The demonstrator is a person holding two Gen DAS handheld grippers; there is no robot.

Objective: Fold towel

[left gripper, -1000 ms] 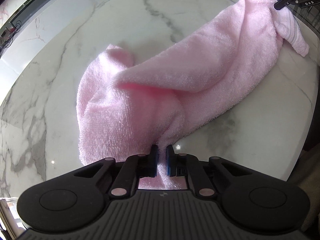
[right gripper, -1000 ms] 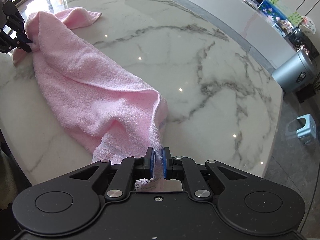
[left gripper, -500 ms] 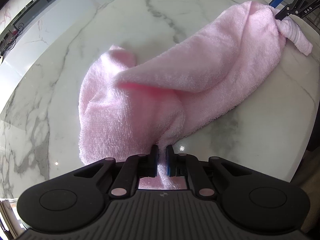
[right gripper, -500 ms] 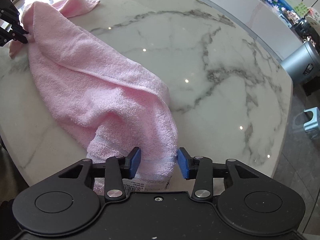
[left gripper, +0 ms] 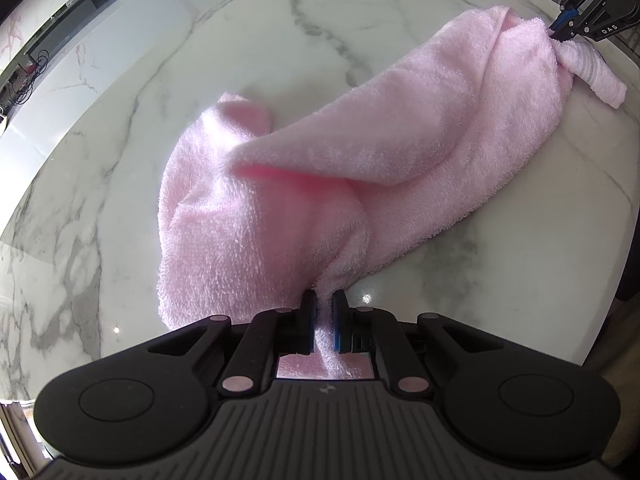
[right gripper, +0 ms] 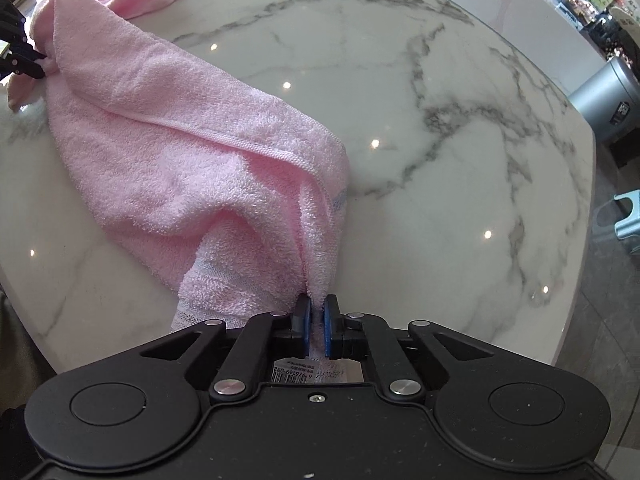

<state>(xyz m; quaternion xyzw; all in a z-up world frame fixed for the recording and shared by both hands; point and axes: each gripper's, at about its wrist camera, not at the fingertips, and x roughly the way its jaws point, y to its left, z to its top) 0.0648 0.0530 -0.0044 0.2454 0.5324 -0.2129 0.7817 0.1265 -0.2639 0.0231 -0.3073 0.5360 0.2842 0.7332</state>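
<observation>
Pink towel lies bunched on the marble counter, long axis running along the near edge between the grippers. Left gripper clamped on one end; right gripper clamped on the other.

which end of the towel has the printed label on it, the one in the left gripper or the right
The end in the right gripper: a barcode label shows just behind its pads. The pink towel in the left gripper shows none.
</observation>
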